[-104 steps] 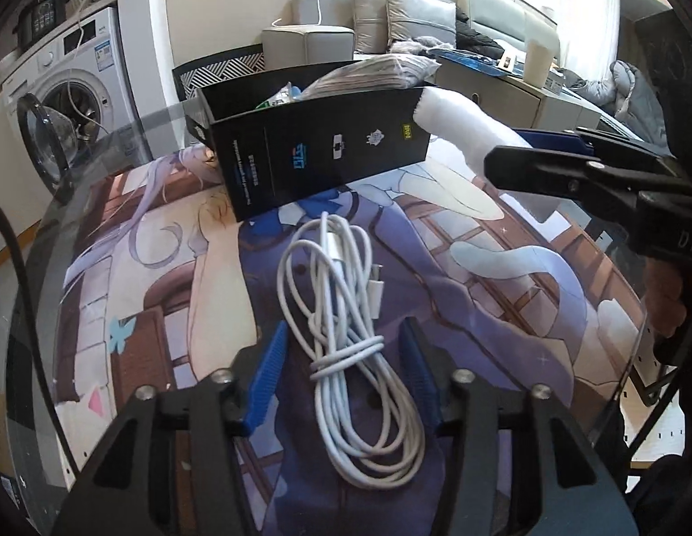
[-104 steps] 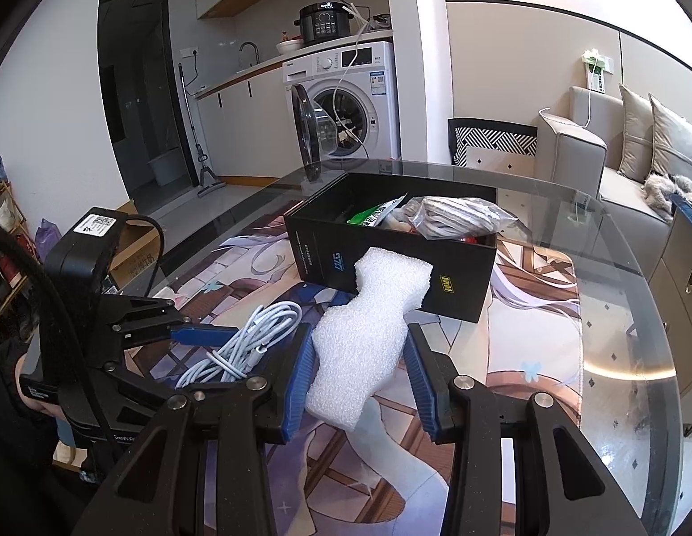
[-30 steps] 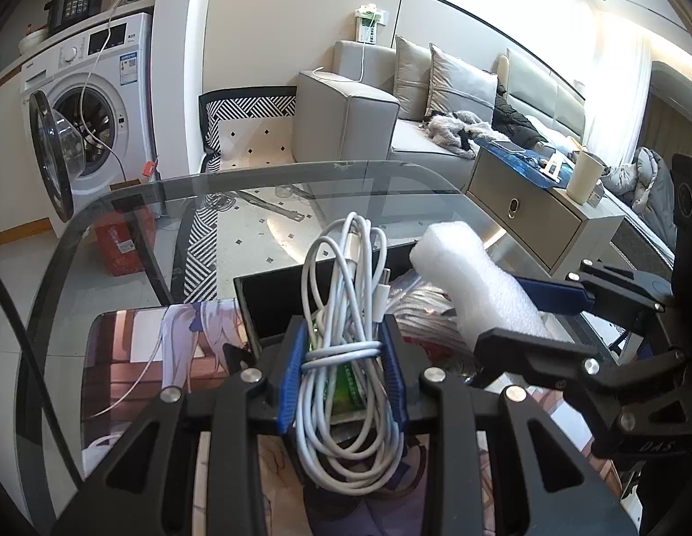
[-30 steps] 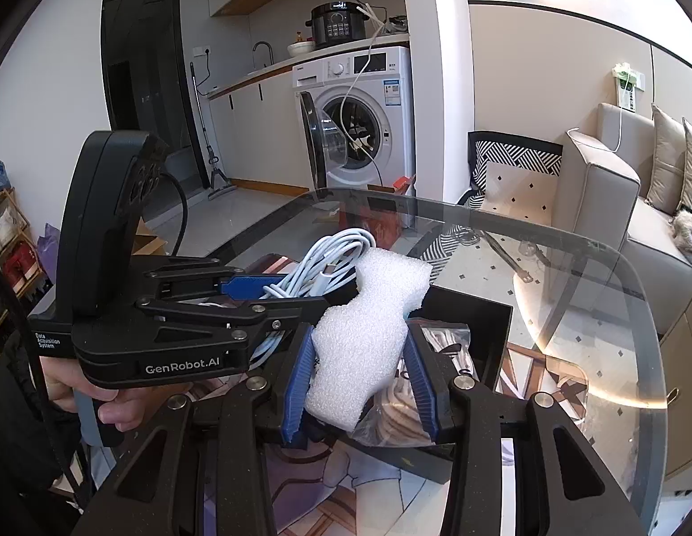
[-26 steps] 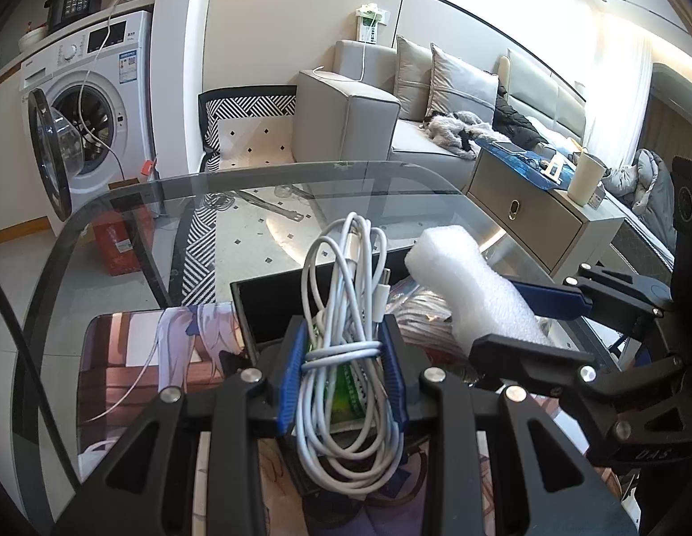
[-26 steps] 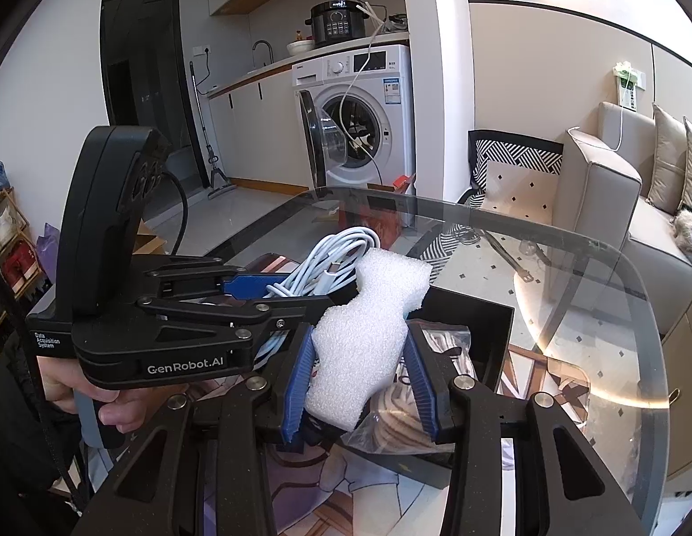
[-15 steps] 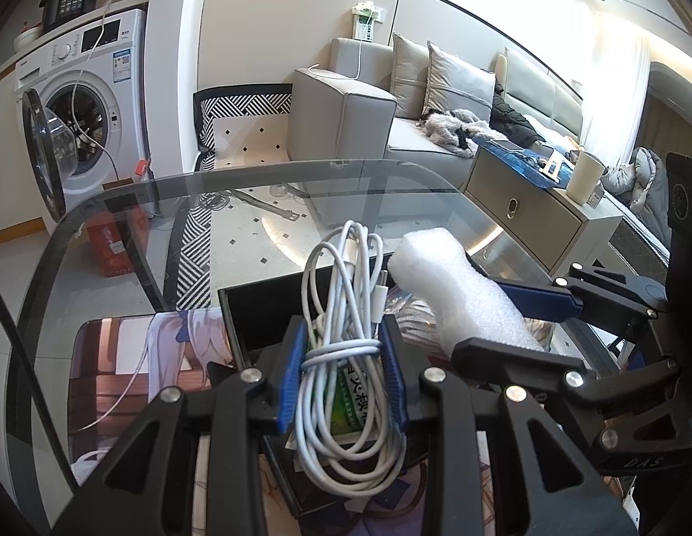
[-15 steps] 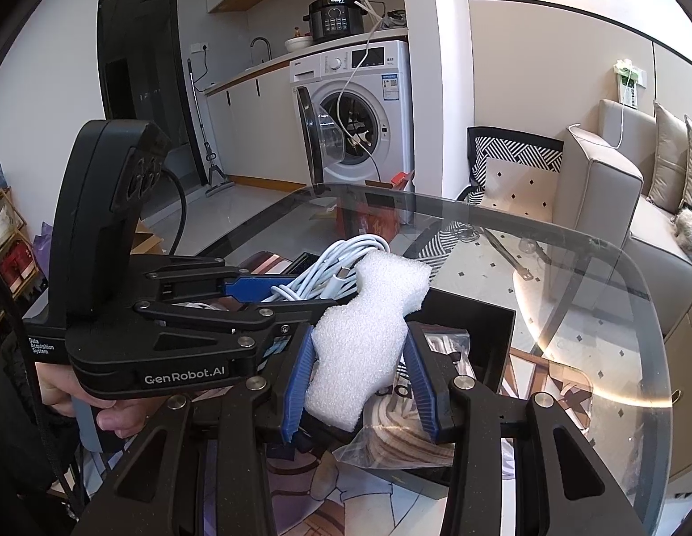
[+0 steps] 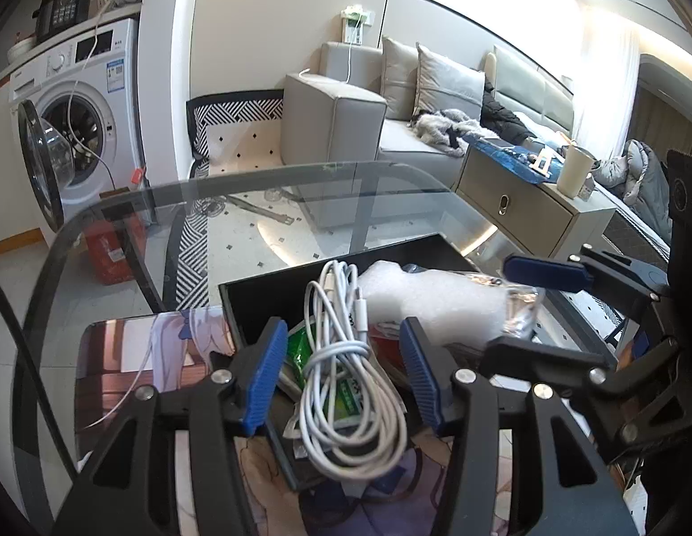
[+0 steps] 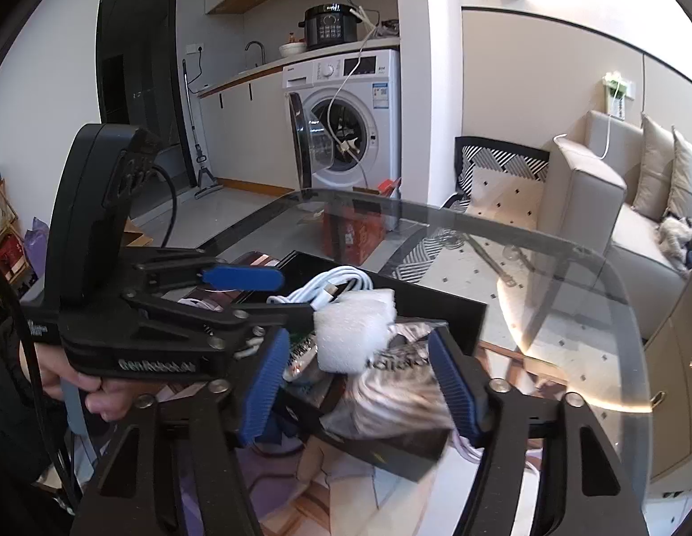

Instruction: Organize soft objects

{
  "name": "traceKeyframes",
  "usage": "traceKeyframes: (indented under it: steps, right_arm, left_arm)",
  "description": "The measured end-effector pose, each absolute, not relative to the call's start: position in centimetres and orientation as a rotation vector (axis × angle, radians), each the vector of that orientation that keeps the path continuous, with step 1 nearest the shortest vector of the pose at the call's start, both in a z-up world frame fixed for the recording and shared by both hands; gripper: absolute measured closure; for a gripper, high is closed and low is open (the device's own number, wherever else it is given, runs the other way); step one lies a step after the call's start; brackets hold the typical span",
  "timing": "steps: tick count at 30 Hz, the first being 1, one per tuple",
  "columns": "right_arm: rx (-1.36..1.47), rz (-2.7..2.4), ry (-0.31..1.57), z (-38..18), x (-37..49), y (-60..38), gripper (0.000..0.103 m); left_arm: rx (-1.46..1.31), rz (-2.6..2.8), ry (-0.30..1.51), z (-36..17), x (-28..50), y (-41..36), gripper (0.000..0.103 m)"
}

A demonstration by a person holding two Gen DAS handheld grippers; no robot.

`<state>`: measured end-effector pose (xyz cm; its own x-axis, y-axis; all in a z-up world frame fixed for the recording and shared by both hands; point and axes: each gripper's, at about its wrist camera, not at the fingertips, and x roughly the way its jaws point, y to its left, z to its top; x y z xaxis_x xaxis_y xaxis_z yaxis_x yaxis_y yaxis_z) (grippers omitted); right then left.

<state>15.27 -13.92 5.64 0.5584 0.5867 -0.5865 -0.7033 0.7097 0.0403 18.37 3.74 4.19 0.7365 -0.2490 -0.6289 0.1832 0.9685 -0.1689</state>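
Observation:
A black open box (image 9: pixel 252 308) sits on the glass table; it also shows in the right wrist view (image 10: pixel 453 312). My left gripper (image 9: pixel 343 377) is open above it, and the coiled white cable (image 9: pixel 346 384) lies loose between its blue pads, across the box's near wall. My right gripper (image 10: pixel 359 382) is open, and the white foam piece (image 10: pixel 354 335) rests in the box between its pads. The foam (image 9: pixel 435 299) and the right gripper (image 9: pixel 547 312) also show in the left wrist view. The cable's plug end (image 10: pixel 332 288) sticks up beside the foam.
The box holds a green packet (image 9: pixel 346 391) and a clear bag of striped fabric (image 10: pixel 399 393). A printed mat (image 9: pixel 122 357) lies under the box. The glass table edge (image 9: pixel 256 178) curves beyond. A washing machine (image 10: pixel 346 120) and sofa (image 9: pixel 346 120) stand behind.
Both grippers were shut on their objects over the box half a second ago. Now both have opened, and the cable and foam have dropped into the box.

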Motion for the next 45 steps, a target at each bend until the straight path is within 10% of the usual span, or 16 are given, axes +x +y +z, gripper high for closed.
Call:
traceKeyframes:
  steps: [8,13,45]
  right_arm:
    - [-0.176,0.696,0.546,6.7,12.4,-16.8,0.001]
    - [-0.151,0.682,0.527,6.3,11.0,-17.5,0.000]
    - [-0.128,0.624,0.451,3.0,6.4,-18.1,0.000]
  left_arm:
    - [-0.073,-0.202,0.683,5.0,15.3,4.0,0.045]
    - [-0.072,-0.187,0.622,5.4,13.0,4.0,0.002]
    - [-0.049,-0.014,0.477,3.2,5.8,4.6,0.000]
